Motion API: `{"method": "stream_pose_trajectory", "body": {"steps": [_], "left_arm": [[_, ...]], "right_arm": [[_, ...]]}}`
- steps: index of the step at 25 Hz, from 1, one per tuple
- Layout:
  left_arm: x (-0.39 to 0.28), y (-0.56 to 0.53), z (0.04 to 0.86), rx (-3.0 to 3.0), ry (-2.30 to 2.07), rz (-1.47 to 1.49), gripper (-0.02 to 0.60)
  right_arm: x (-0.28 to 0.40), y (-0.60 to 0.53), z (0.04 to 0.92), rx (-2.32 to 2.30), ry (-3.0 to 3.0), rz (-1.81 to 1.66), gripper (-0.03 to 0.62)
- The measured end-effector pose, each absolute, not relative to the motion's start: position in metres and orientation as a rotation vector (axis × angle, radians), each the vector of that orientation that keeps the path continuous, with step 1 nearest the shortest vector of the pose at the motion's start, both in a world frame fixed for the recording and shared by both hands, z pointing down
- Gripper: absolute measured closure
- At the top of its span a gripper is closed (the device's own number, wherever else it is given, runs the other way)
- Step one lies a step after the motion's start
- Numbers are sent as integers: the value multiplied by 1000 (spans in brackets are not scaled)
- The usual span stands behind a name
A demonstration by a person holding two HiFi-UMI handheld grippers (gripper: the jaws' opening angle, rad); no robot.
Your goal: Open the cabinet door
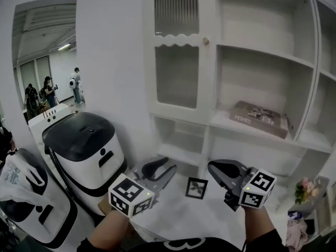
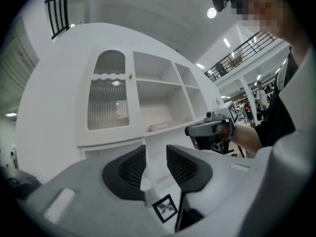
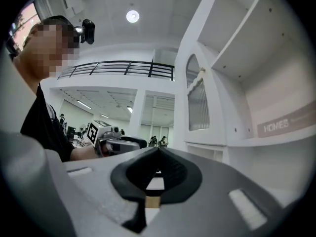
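Note:
The white cabinet door (image 1: 177,51) has an arched top, ribbed glass panes and a small round knob (image 1: 206,40) at its right edge; it stands closed. The door (image 2: 108,102) and its knob (image 2: 131,75) also show in the left gripper view, and the door (image 3: 197,102) shows edge-on in the right gripper view. My left gripper (image 1: 167,171) is held low in front of the cabinet, well below the door, open with nothing between its jaws (image 2: 155,152). My right gripper (image 1: 216,168) hovers beside it at about the same height, shut and empty (image 3: 158,151).
Open shelves fill the cabinet's right side, with a flat book (image 1: 260,117) on one. A small framed picture (image 1: 197,187) stands on the counter between the grippers. A black-and-white appliance (image 1: 86,148) sits at left under a mirror (image 1: 44,62). Flowers (image 1: 304,189) are at far right.

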State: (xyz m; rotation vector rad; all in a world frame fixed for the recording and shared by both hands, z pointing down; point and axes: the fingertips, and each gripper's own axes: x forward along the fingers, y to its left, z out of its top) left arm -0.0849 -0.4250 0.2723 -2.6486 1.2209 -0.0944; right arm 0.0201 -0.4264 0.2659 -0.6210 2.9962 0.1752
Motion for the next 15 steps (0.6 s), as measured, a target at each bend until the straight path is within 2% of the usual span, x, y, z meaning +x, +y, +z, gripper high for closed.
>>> {"method": "stream_pose_trajectory", "body": {"steps": [2, 6, 15], "left_arm": [[-84, -440, 256, -2661, 1137, -58, 462], [-81, -476, 214, -2531, 1081, -37, 417], [-32, -537, 87, -2282, 1026, 67, 408]], "right_arm": [[19, -435, 259, -678, 2984, 223, 600], [38, -451, 248, -841, 2954, 289, 600], [107, -476, 219, -1044, 2871, 276, 600]]}}
